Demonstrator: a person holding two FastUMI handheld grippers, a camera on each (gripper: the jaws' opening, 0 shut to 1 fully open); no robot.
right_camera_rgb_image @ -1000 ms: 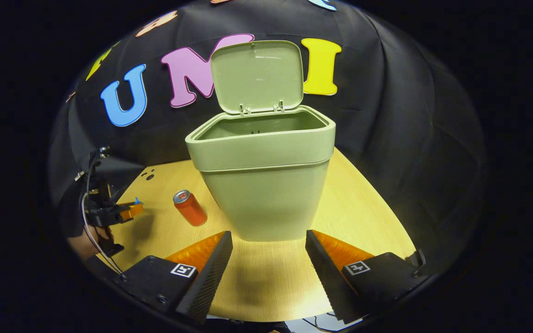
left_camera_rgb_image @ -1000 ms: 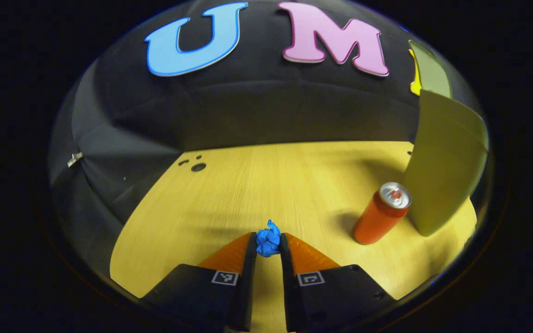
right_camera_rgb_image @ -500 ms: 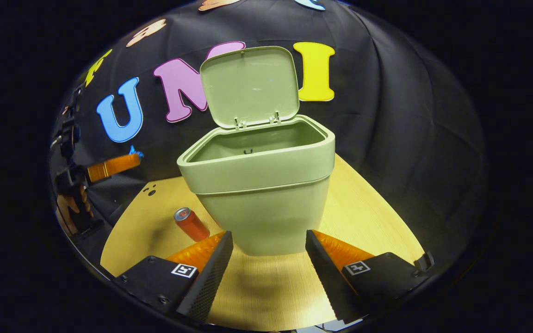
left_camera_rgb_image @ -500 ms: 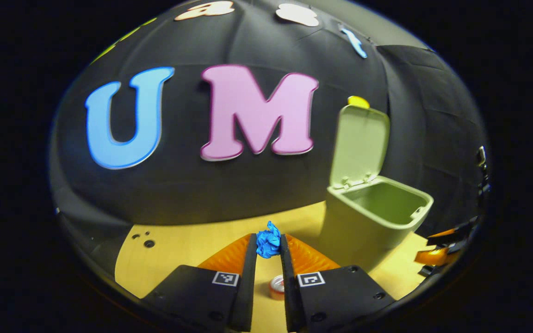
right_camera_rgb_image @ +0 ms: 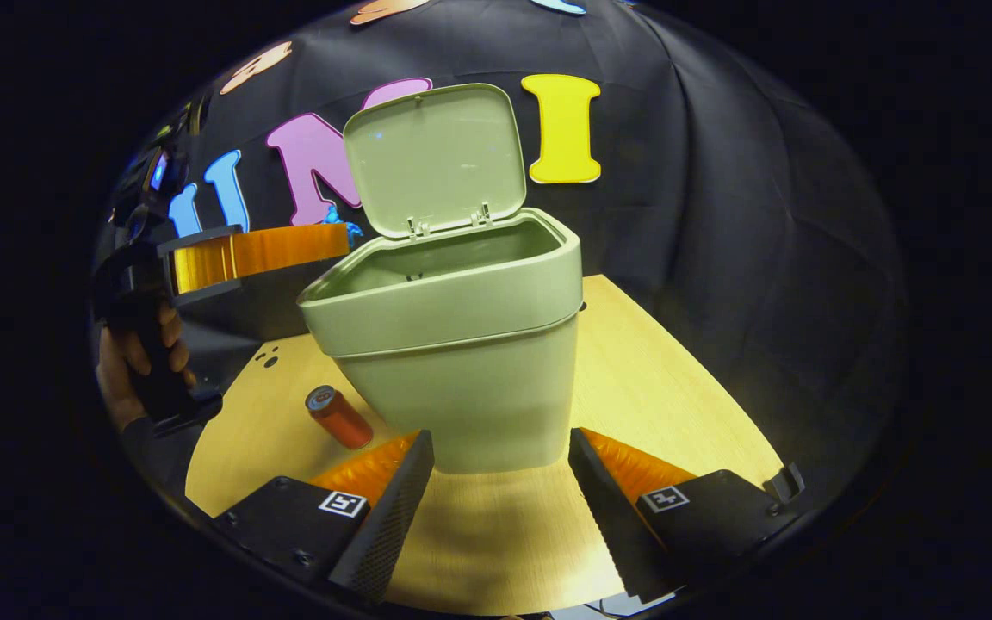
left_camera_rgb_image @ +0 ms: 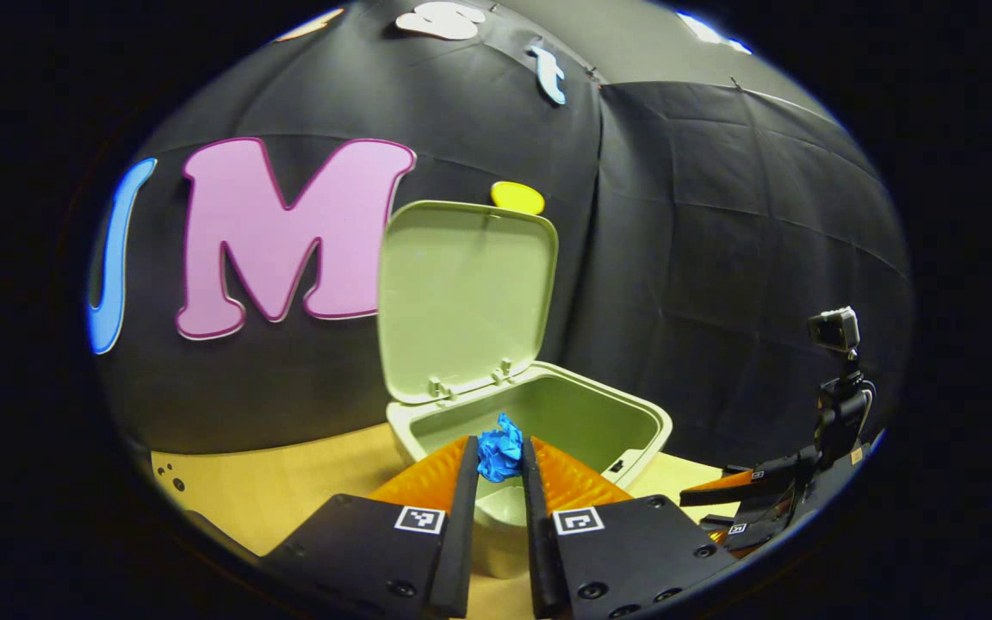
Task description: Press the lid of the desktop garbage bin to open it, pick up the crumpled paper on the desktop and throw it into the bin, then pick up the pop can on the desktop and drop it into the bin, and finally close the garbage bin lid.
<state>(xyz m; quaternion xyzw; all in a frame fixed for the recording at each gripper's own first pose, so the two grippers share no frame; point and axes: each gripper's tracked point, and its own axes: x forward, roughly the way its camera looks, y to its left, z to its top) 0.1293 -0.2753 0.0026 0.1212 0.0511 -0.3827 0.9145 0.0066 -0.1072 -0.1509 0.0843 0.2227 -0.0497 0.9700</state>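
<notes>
Currently, as things stand:
Left gripper [left_camera_rgb_image: 500,461]: fingers pressed together on the crumpled paper [left_camera_rgb_image: 499,447], held above the rim of the bin; in the right gripper view the left gripper [right_camera_rgb_image: 337,241] reaches level toward the bin's left edge, with a hand [right_camera_rgb_image: 141,357] around its handle.
Crumpled paper: blue wad pinched between both fingers, over the bin's near edge.
Bin [right_camera_rgb_image: 453,344]: green, upright on the wooden desktop [right_camera_rgb_image: 660,405], mouth open.
Lid [right_camera_rgb_image: 431,159]: hinged up, standing at the back.
Pop can [right_camera_rgb_image: 338,417]: orange, upright on the desktop, just left of the bin's base.
Right gripper [right_camera_rgb_image: 500,482]: fingers wide apart, holding nothing, low in front of the bin.
</notes>
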